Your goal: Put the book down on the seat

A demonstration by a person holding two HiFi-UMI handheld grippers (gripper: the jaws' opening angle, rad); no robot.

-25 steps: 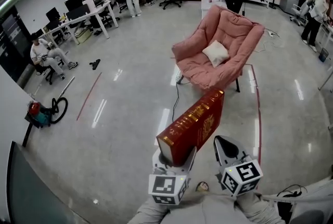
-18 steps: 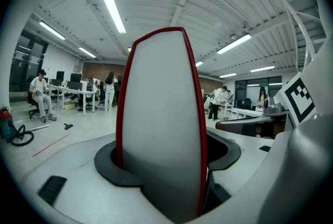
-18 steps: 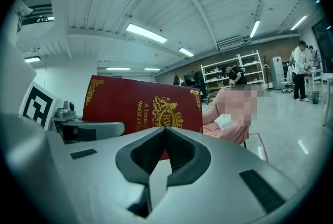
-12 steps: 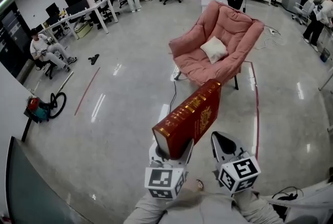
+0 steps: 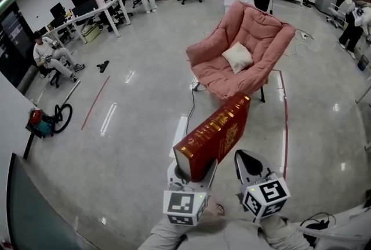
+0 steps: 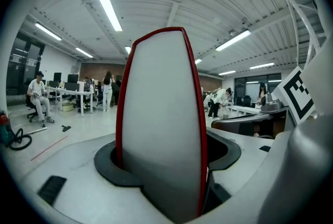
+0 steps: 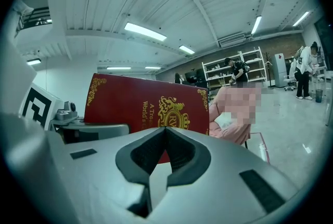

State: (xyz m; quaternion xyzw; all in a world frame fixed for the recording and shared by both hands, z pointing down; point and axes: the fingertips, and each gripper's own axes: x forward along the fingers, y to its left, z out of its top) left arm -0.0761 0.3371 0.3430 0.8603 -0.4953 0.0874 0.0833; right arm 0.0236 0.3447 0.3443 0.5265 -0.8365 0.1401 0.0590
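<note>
Little has shifted over the last 1 second. The book (image 5: 213, 137) keeps the same slanted pose in the left claw (image 5: 193, 171). The pink chair (image 5: 255, 28) has slid only slightly in the head view, so the person seems to have barely closed on it.

The left claw is clamped on the lower end of the book. Its own view shows the pale page edge (image 6: 161, 129) and red covers pressed between the 2 jaws, which stand fairly wide because the volume is thick. The book rises from the claw and leans away toward the chair. The right claw (image 5: 250, 166) hangs just beside the book without touching it, jaws together on nothing. Its view shows the gilt-printed red cover beyond the closed tips.

The pick-up and carry look done; the putting down is not. The book is in the air over the bare floor (image 5: 133, 127), well short of the seat (image 5: 227, 76). The seat is free except for a white cushion (image 5: 238, 58) lying toward its back. Judging from this, 3 things are left: the rest of the approach, lowering the book onto the open front of the seat clear of the cushion, and letting the jaws go.
</note>
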